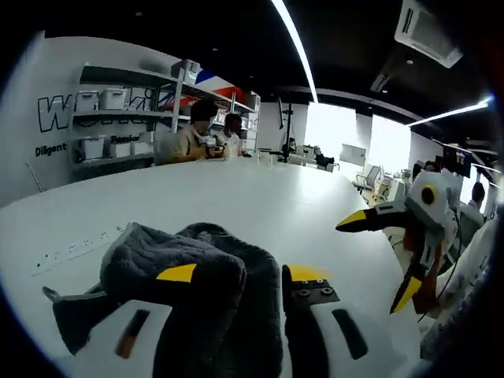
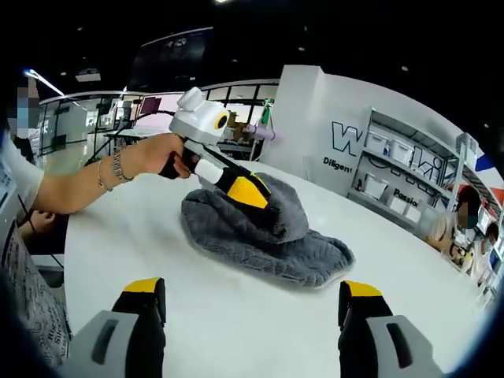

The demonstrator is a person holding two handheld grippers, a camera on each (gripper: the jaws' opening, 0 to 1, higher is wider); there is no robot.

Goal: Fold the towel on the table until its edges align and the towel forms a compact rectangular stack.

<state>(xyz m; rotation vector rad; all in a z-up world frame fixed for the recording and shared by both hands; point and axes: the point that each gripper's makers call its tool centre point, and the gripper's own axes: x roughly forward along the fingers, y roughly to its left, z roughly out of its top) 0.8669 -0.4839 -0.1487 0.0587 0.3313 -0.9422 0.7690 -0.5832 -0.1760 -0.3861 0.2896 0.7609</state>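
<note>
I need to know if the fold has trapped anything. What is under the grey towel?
The grey towel lies bunched on the white table, with the left gripper pinching a raised fold. Bare tabletop borders it all round; whatever lies beneath the heap is covered.

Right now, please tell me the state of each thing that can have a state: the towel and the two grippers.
towel: grey, crumpled in a heap on the white table, not yet folded.
left gripper: shut on the towel, lifting a bunched part of it.
right gripper: open, jaws wide apart, holding nothing, apart from the towel.
</note>
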